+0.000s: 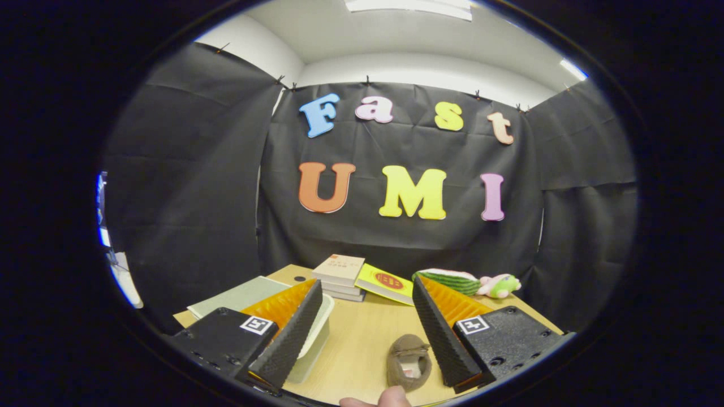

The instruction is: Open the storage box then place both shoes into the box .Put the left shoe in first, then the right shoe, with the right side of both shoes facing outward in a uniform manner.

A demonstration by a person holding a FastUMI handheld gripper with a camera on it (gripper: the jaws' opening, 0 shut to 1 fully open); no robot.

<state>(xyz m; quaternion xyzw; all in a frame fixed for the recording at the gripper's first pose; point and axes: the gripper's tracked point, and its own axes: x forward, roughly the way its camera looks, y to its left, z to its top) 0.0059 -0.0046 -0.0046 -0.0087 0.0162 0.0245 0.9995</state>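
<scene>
Starting out: box lid not lifted yet

Nearest, a fingertip (378,399) is seen at the table's (356,345) near edge, right by a brown shoe (409,360) lying between the spread fingers, close to the right one. The gripper (367,333) is held wide apart with nothing clamped. A pale storage box (312,339) is partly hidden behind the left finger, touching or just past it; whether its lid is shut can't be told. Only one shoe is made out. Further back, a green folder (240,297), a stack of books (339,277), a yellow booklet (387,282) and two plush toys (469,282) are parked. The box lid probably should be gripped at its near rim first, squarely, so the box isn't shoved.
</scene>
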